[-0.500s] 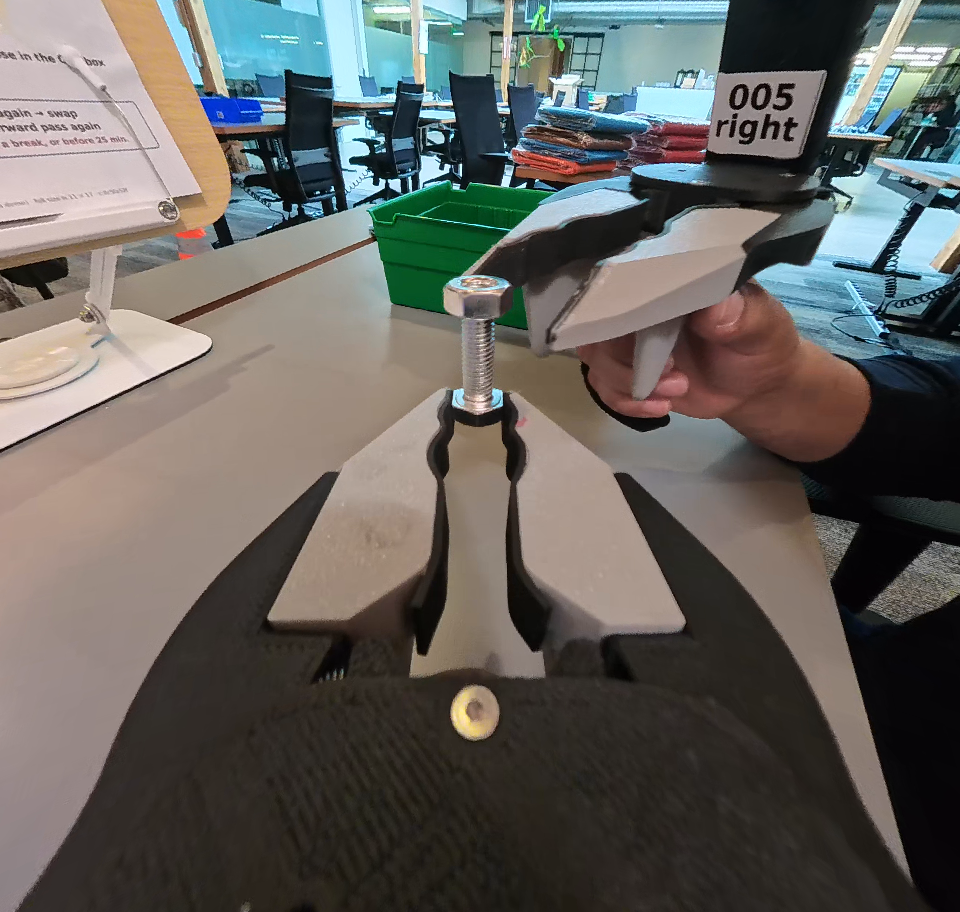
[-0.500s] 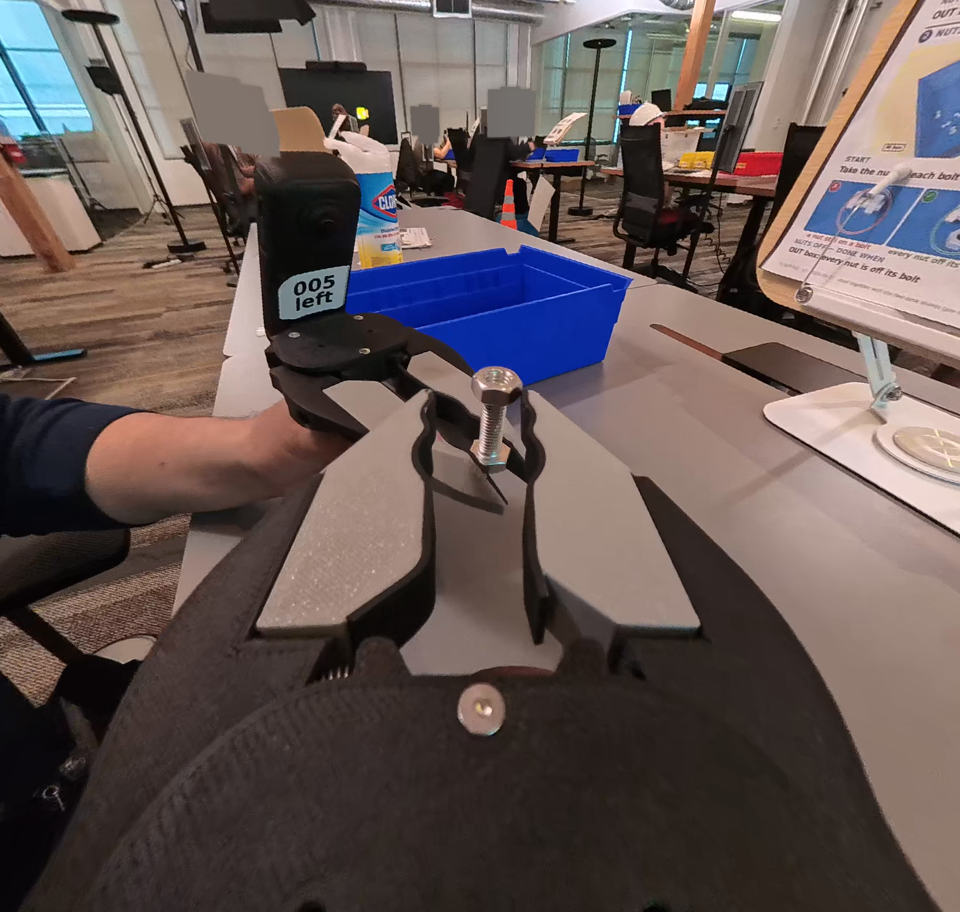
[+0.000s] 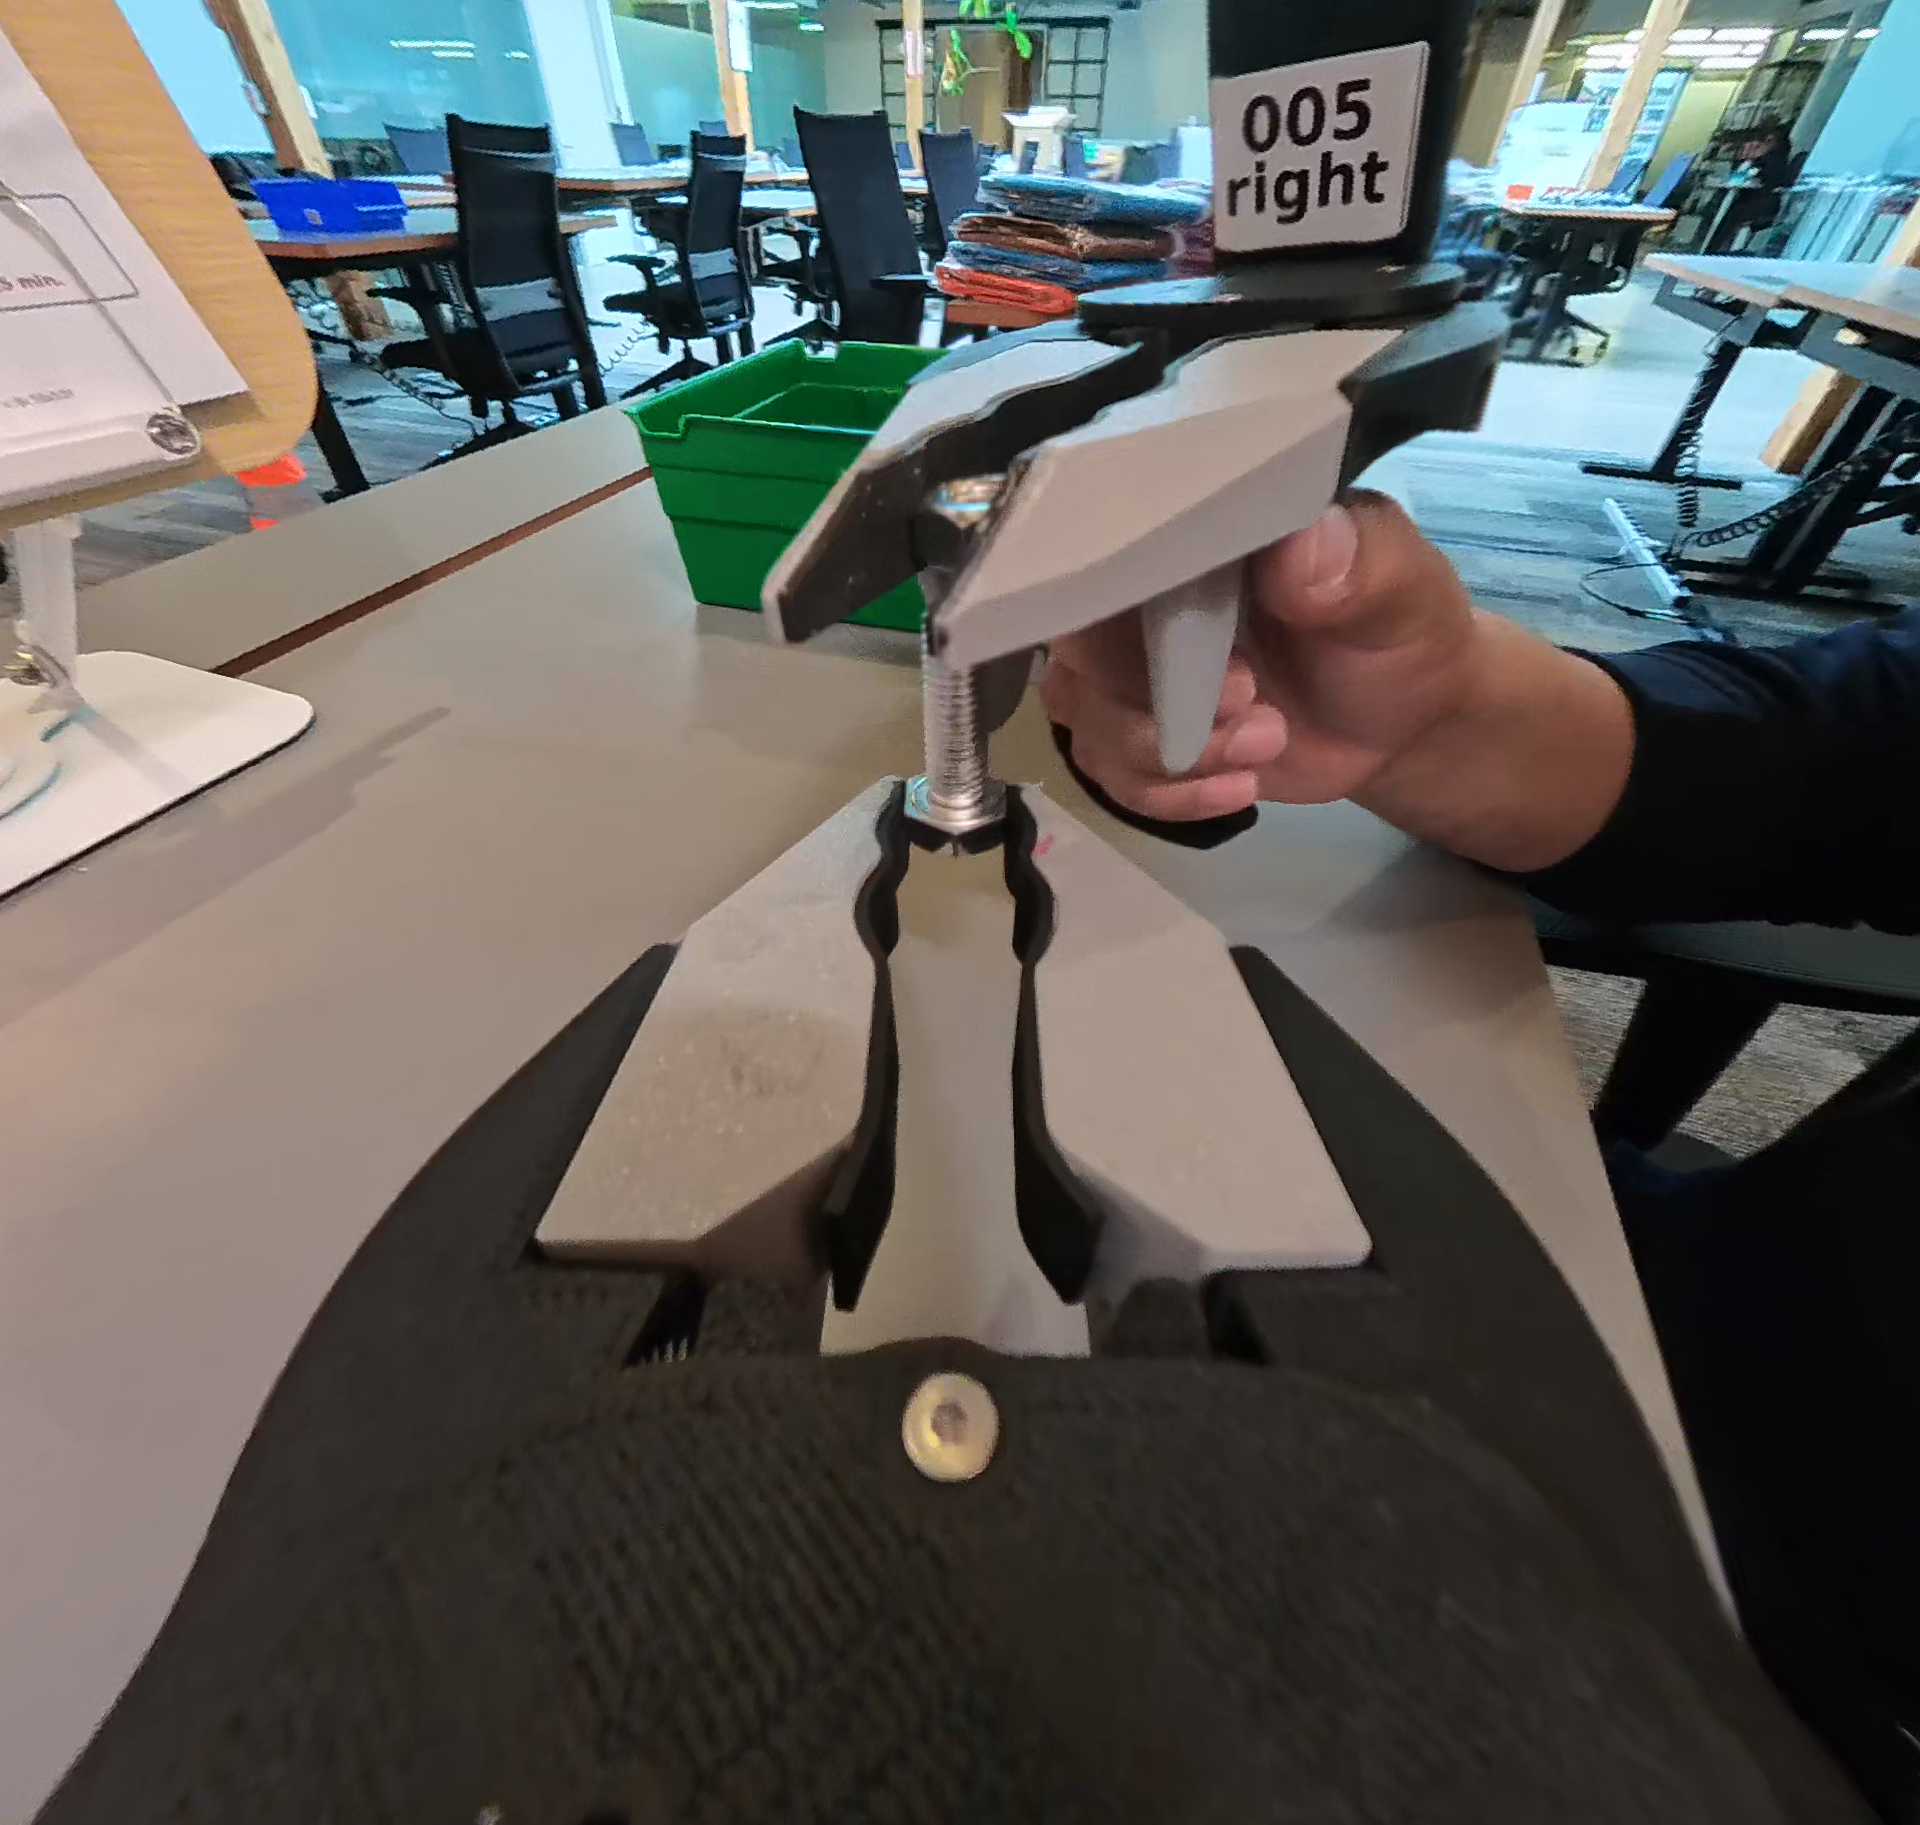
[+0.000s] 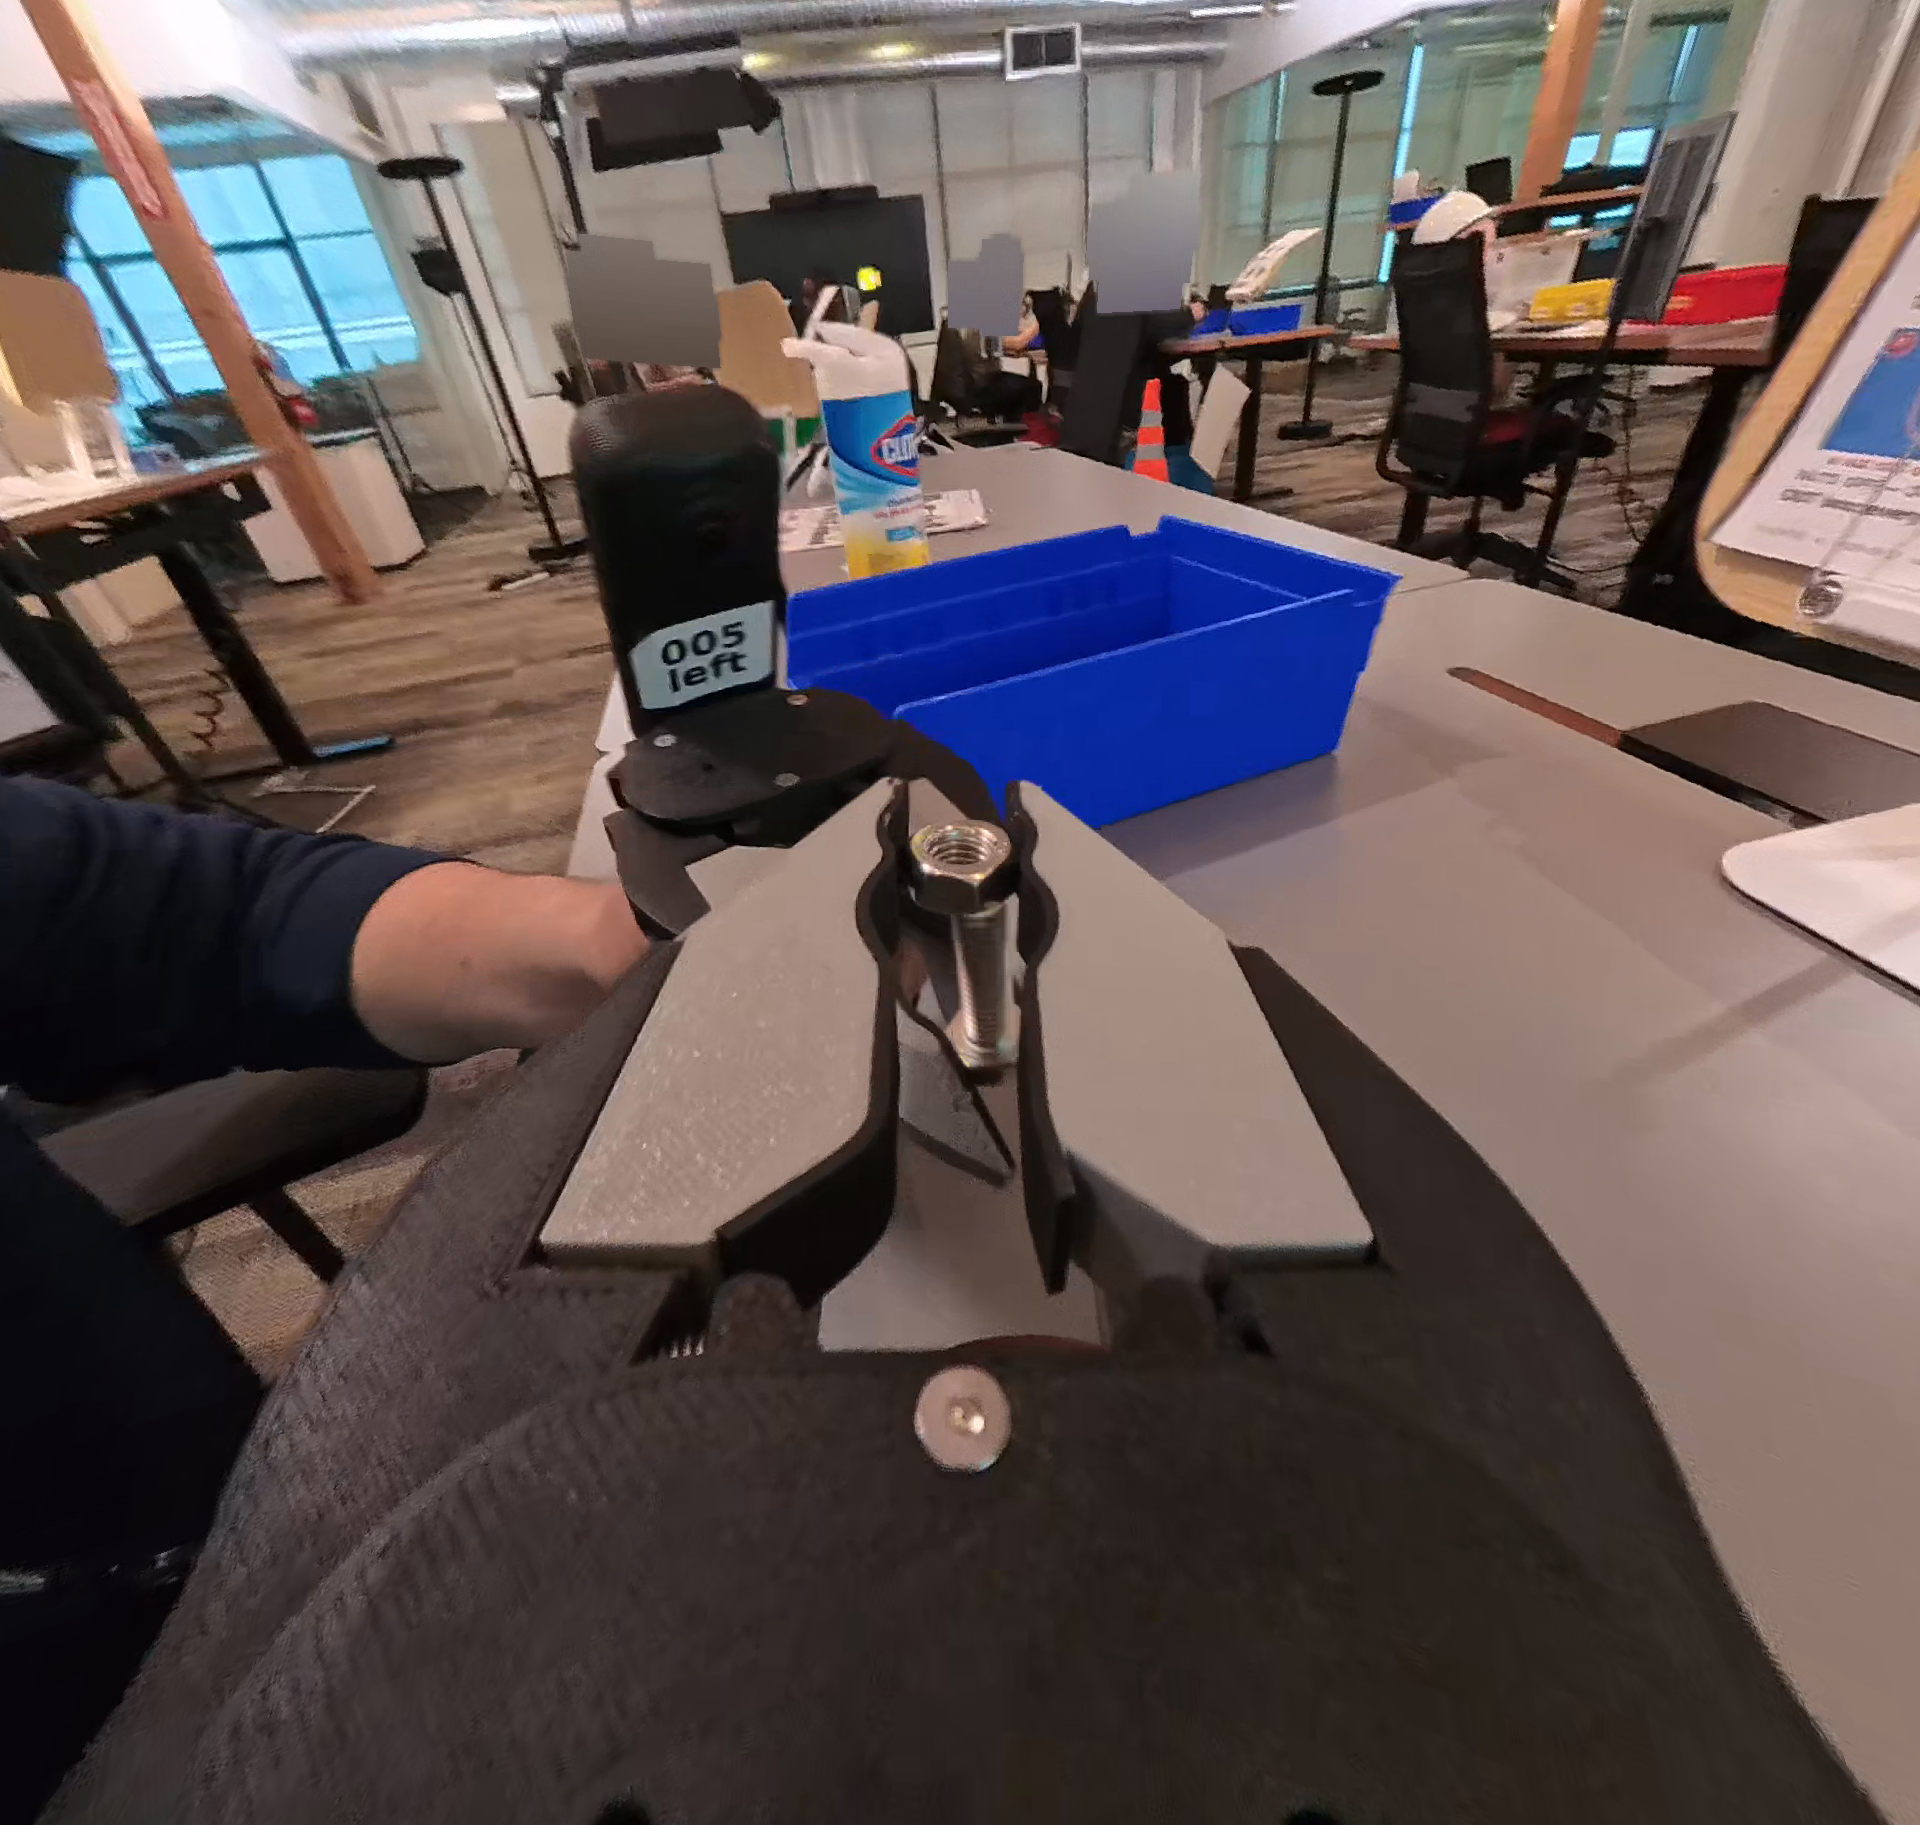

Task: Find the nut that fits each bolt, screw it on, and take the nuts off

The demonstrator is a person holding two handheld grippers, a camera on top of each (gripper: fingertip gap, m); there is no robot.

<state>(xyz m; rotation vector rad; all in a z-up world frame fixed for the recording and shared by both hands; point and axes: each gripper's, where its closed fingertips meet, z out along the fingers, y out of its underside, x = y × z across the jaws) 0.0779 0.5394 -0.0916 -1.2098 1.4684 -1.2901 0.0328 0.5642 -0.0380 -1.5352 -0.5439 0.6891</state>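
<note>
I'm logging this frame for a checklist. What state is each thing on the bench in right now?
Bolt: upright, head down, gripped at its head.
Nut: on the bolt's top end, gripped.
Left claw: shut on the bolt head.
Right claw: shut on the nut.
Green bin: open-topped; contents can't be seen.
Blue bin: open-topped; visible part looks empty.
Spray bottle: upright, beyond the blue bin.

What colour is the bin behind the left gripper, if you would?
Blue bin; the right wrist view shows it best.
</note>
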